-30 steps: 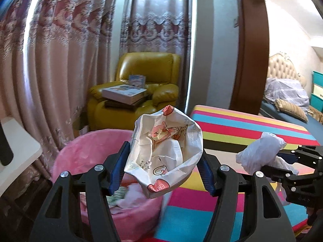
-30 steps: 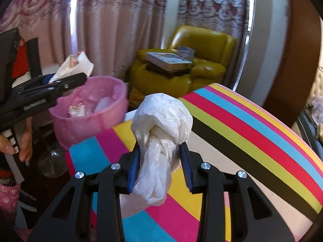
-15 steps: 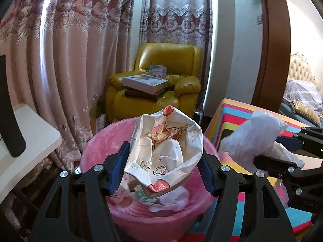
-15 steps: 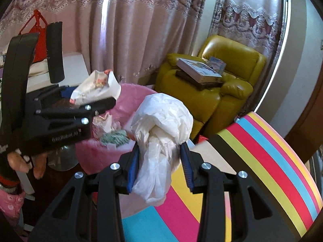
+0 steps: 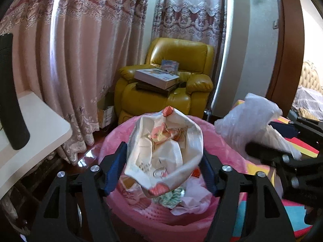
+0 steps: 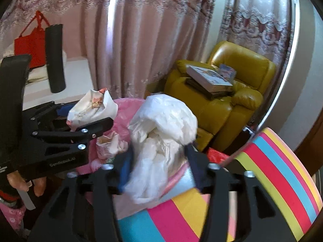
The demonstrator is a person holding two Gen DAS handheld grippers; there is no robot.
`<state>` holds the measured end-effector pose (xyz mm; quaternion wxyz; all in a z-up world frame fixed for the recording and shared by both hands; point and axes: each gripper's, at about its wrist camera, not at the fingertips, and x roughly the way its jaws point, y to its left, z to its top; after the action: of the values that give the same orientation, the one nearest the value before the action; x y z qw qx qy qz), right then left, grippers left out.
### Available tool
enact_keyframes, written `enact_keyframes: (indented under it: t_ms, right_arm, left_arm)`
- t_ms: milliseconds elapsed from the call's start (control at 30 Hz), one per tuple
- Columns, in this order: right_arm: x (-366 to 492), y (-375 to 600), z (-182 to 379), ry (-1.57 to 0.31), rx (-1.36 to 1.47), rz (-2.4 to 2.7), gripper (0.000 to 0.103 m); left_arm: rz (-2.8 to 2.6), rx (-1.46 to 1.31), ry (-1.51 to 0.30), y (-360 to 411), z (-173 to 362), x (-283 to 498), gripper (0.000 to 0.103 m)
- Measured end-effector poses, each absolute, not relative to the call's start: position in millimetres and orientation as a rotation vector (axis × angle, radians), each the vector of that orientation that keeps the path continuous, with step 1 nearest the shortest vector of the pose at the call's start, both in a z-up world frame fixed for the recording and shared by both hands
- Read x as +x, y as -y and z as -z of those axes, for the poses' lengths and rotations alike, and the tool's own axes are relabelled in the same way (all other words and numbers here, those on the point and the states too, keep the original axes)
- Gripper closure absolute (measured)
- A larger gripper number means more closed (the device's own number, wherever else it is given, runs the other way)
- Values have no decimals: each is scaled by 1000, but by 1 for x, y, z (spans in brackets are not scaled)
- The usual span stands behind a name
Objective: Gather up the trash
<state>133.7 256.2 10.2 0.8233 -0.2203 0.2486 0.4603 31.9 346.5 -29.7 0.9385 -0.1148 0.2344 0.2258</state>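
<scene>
Your left tongs (image 5: 162, 169) are opening over the pink bin (image 5: 228, 151), the printed wrapper (image 5: 161, 149) between their pads, above the trash inside. Your right tongs (image 6: 159, 165) are opening too, the white bag (image 6: 161, 133) loose between them at the bin's edge

Lower right of my right view, a rainbow-striped bed (image 6: 282, 171) fills the corner, nothing visibly lying on it. Centre, a pink trash bin (image 5: 226, 147) holds crumpled wrappers. A white desk (image 5: 36, 125) sits at the left.
</scene>
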Motion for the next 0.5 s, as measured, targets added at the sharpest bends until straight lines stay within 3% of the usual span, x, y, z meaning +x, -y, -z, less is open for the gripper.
enact_keyframes:
  t_ms: [33,200,233,500]
  right_arm:
    - [133,-256,-10,-523,-468,-982,27]
    - [126,-236,-15,-492,-459,-997,23]
    - [124,-228,-17,-483,-459,-999,20]
    - [97,-157,-31,-475,-396,-1012,10]
  left_arm:
    - [-474,-235,-470,-346,29,28,22]
    - [-511,-201,-408,-342,16,4,18]
    - [-523,-183,-397,-339,14,-1,7]
    - [-561,16,-249,-275,-7,-46,7]
